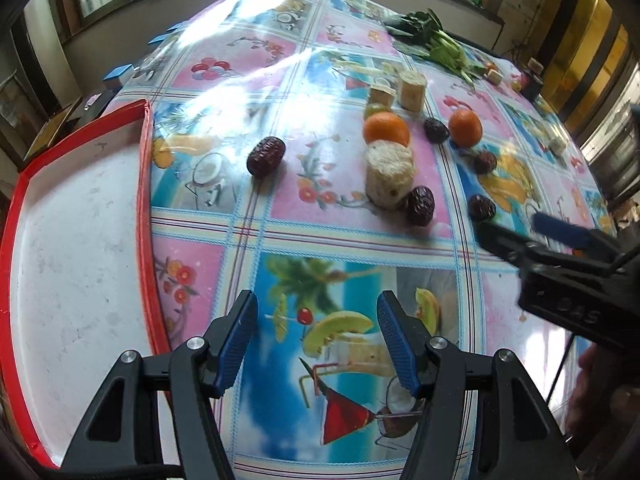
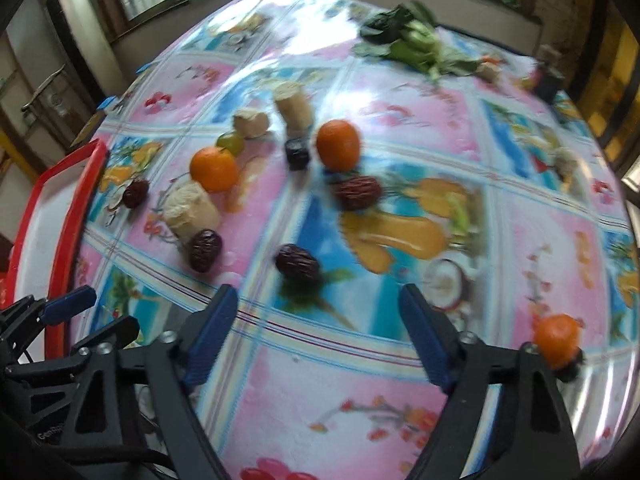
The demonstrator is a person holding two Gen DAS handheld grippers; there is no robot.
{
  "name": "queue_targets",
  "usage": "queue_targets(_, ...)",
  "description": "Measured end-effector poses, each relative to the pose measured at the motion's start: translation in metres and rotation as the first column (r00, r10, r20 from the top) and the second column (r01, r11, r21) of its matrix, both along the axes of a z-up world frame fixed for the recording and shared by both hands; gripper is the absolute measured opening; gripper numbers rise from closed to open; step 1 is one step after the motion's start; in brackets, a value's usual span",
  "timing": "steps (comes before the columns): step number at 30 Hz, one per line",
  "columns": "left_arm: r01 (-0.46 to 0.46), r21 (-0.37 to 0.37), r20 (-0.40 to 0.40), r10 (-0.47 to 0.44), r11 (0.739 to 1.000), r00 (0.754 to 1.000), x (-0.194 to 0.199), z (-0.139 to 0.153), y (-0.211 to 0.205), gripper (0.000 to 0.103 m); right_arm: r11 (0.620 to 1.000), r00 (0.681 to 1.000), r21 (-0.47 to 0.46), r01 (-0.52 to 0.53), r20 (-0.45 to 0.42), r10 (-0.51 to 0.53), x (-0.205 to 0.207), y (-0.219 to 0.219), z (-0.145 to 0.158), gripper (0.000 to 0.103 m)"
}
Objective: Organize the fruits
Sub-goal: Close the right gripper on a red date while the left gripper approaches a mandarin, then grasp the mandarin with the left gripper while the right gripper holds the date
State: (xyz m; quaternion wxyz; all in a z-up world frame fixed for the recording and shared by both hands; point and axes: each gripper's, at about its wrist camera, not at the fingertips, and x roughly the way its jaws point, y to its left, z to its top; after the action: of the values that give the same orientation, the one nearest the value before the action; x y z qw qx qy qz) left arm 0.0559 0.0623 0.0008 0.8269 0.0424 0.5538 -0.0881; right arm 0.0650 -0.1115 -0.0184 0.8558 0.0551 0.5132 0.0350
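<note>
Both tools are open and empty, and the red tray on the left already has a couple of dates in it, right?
Not quite. The left tool and right tool are open and empty, but the red tray holds nothing. The left wrist view shows its white floor bare, and the dates, such as this one, lie on the tablecloth.

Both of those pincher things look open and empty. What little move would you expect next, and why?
Probably the right tool eases forward onto the dark red date lying just ahead of its open fingers. Neither it nor the left tool holds anything, every fruit sits loose on the tablecloth, and the red-rimmed tray at the left has no fruit in the part in view. That date is the nearest thing.
</note>
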Motion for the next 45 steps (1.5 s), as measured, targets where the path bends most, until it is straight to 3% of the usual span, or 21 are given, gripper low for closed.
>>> queue_targets(1, 0.000, -0.013, -0.002, 0.000, 1.000, 1.000, 0.002, 0.001, 0.001, 0.062, 1.000, 1.000, 0.003, -0.014, -0.005, 0.014, 0.004, 0.002, -0.003, 0.068)
queue_targets(3, 0.004, -0.026, -0.006, -0.004, 1.000, 1.000, 0.003, 0.001, 0.001, 0.062, 0.999, 0.999, 0.002, -0.035, 0.002, 0.035, 0.008, 0.004, -0.005, 0.064)
queue_targets(9, 0.013, -0.055, 0.000, -0.013, 0.998, 1.000, 0.009, 0.004, 0.002, 0.062, 0.995, 0.995, 0.013, -0.096, 0.029, 0.096, 0.013, 0.003, -0.004, 0.027)
queue_targets(16, 0.042, -0.083, -0.005, -0.043, 0.996, 0.999, 0.014, 0.005, -0.008, 0.062, 0.996, 0.996, 0.024, -0.080, 0.043, 0.079, -0.004, -0.014, 0.002, 0.028)
queue_targets(24, 0.212, -0.095, 0.030, -0.210, 0.973, 0.977, 0.004, 0.015, -0.075, 0.062, 0.998, 0.996, 0.037, 0.042, 0.075, -0.044, -0.062, -0.080, 0.026, 0.027)
queue_targets(30, 0.317, -0.127, 0.051, -0.313, 0.940, 0.948, -0.003, 0.021, -0.135, 0.062, 0.989, 0.989, -0.002, 0.145, 0.037, -0.145, -0.106, -0.125, 0.016, 0.027)
queue_targets(35, 0.452, -0.166, 0.062, -0.448, 0.876, 0.892, -0.018, 0.031, -0.202, 0.063, 0.976, 0.977, 0.020, 0.215, 0.009, -0.215, -0.130, -0.154, 0.005, 0.027)
queue_targets(37, 0.482, -0.151, 0.070, -0.477, 0.863, 0.876, -0.021, 0.030, -0.225, 0.064, 0.975, 0.975, 0.027, 0.222, 0.003, -0.222, -0.137, -0.161, 0.003, 0.027)
queue_targets(43, 0.428, -0.134, 0.051, -0.425, 0.894, 0.904, -0.008, 0.015, -0.253, 0.065, 0.974, 0.976, 0.055, 0.220, -0.002, -0.220, -0.145, -0.169, -0.002, 0.027)
queue_targets(45, 0.428, -0.150, 0.035, -0.427, 0.891, 0.903, -0.005, 0.011, -0.259, 0.065, 0.974, 0.977, 0.066, 0.215, -0.001, -0.215, -0.146, -0.170, -0.003, 0.027)
